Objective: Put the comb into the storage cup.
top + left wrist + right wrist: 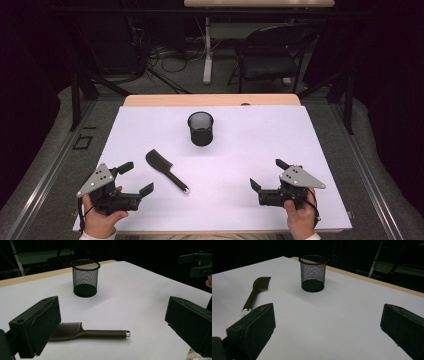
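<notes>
Left gripper (134, 177) and right gripper (265, 173), each hand-held with jaws spread wide and empty, rest near the table's (300, 150) front edge. A comb (166, 170) lies just beside the left gripper; a mesh cup (200, 128) stands upright beyond.

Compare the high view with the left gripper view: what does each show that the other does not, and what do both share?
High view alone: the person's left hand, a folding chair and floor cables beyond the table. Left gripper view alone: the comb's fine teeth and the cup's mesh up close. Both share the white table, comb, cup, and the open right gripper.
</notes>
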`<act>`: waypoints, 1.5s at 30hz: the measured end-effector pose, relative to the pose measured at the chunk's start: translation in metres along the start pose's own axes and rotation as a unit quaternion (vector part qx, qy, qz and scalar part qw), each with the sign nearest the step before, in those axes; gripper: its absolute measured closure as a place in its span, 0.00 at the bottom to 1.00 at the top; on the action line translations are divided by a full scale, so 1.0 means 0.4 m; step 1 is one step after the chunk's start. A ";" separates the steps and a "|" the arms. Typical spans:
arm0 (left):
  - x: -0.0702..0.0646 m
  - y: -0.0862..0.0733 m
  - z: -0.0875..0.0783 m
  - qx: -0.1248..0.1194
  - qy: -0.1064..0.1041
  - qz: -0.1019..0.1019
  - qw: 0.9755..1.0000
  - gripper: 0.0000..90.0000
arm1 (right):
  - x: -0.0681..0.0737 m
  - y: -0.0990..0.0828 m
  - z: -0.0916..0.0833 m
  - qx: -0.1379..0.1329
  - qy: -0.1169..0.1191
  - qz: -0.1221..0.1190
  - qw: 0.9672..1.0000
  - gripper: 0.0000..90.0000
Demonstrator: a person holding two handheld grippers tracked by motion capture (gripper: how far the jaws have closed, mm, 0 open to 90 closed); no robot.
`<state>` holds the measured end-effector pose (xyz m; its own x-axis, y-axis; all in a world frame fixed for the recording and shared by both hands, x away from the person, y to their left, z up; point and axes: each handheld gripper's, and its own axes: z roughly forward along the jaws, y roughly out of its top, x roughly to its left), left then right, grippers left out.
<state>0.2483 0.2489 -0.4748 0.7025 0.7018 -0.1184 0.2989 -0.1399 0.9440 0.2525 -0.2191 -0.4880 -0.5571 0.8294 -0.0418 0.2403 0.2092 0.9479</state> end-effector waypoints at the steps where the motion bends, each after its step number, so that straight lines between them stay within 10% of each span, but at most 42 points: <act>1: 0.000 0.002 0.000 0.003 0.000 0.000 1.000 0.00 | 0.000 -0.001 0.001 0.003 0.000 -0.002 1.000 0.00; 19: -0.021 0.040 0.028 0.042 0.009 -0.011 0.999 0.18 | 0.000 -0.008 0.010 0.009 0.004 0.000 1.000 0.00; 45: -0.020 0.084 0.120 0.127 0.048 -0.021 0.991 0.53 | 0.000 -0.013 0.013 0.022 0.008 -0.001 1.000 0.01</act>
<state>0.2836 0.2051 -0.4569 0.6254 0.7717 -0.1155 0.4880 -0.2714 0.8296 0.2554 -0.2175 -0.4947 -0.5697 0.8210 -0.0383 0.2741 0.2337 0.9329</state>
